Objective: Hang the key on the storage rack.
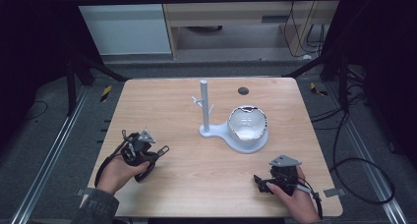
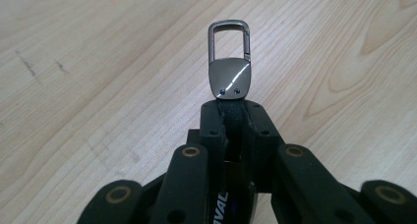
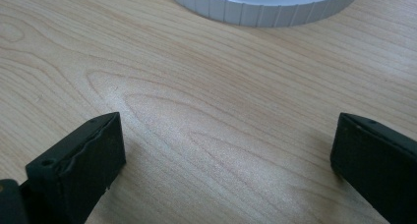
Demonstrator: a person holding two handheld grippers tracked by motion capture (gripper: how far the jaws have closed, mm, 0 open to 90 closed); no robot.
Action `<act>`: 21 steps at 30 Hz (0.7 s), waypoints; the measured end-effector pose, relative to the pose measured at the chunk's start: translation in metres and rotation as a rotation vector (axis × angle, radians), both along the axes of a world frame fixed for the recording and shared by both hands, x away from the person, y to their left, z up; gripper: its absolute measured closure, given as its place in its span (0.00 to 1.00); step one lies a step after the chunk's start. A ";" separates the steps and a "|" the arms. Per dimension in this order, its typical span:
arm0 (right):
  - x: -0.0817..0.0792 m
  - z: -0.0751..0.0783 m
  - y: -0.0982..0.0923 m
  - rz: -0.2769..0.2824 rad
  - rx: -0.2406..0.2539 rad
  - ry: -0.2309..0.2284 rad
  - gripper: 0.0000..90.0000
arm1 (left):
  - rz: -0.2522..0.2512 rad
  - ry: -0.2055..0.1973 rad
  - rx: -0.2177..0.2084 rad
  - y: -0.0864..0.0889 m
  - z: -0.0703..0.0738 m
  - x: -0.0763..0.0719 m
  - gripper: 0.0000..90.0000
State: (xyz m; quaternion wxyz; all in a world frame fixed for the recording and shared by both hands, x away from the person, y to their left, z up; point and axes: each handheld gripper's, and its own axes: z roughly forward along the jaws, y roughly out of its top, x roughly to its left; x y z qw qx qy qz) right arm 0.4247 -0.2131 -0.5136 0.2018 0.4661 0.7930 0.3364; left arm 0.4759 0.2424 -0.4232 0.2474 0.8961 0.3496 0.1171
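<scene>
We see a grey metal keychain clip [image 2: 229,57] with a dark strap, clamped in the left tongs [image 2: 231,108] near the tabletop's [image 1: 167,106] left edge; the left gripper view reveals its two rivets. The right tongs [image 3: 226,155] stand apart near the front right corner
</scene>
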 end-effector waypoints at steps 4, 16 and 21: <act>0.000 0.000 0.000 -0.003 0.002 0.001 0.00 | 0.023 -0.065 -0.014 0.004 0.007 -0.016 0.89; 0.000 0.000 0.000 -0.001 0.000 -0.001 0.00 | 0.091 -0.227 -0.133 0.021 0.017 -0.050 0.89; 0.000 0.000 0.000 -0.001 0.000 -0.001 0.00 | 0.138 -0.298 -0.201 0.021 0.020 -0.049 0.89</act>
